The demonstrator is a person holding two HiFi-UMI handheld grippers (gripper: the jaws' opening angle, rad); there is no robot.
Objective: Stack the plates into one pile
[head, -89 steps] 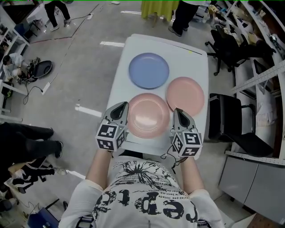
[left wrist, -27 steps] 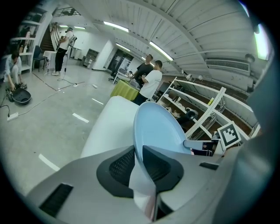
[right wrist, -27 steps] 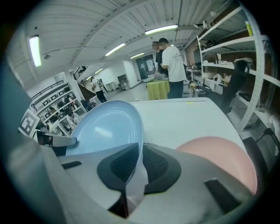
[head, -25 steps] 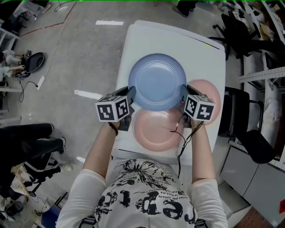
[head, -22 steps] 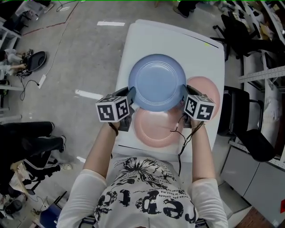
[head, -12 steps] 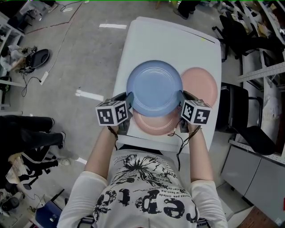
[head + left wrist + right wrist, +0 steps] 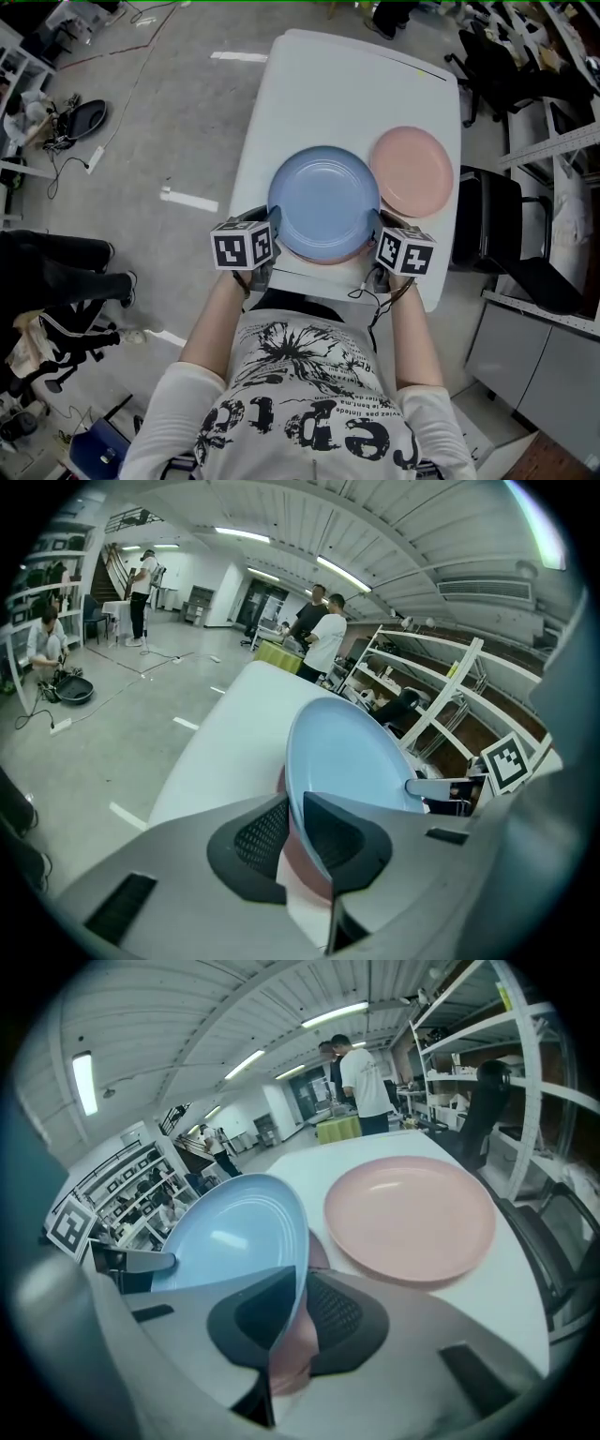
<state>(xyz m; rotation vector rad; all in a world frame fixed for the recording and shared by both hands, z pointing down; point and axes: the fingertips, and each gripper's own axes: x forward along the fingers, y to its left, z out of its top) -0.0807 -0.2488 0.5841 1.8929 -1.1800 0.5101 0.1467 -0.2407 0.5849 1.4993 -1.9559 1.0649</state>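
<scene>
- Gripping the blue plate (image 7: 323, 202) from both sides, one gripper on each rim.
- Pinching its left rim with the left gripper (image 7: 294, 808), fingers (image 7: 342, 841) narrowly apart with the rim wedged between them, and just now squeezing in a little further.
- Clamping the opposite rim with the right gripper (image 7: 302, 1283), fingers (image 7: 342, 1324) likewise only a slit apart, pressing on the blue edge.
- Holding the blue plate roughly level over the near pink plate (image 7: 317, 1252) and covering almost all of it.
- Seeing just a thin pink crescent at the near edge in the head view, plus a strip of pink below the rim between each pair of fingers.
- Not managing to tell whether blue is touching pink or hanging just above it.
- Keeping this pair near the front edge of the white tabletop (image 7: 347, 84), close to the body.
- Spotting the far pink plate (image 7: 412, 172) lying flat on its own, to the right and a bit farther back, with its rim just beside the blue plate's.
- Reaching forward with both forearms (image 7: 216, 319), gripper cubes showing at either side of the blue plate.
- Catching a couple of people (image 7: 319, 621) standing beyond the far end of the tabletop.
- Noting a black chair (image 7: 487, 234) parked at the tabletop's right side.
</scene>
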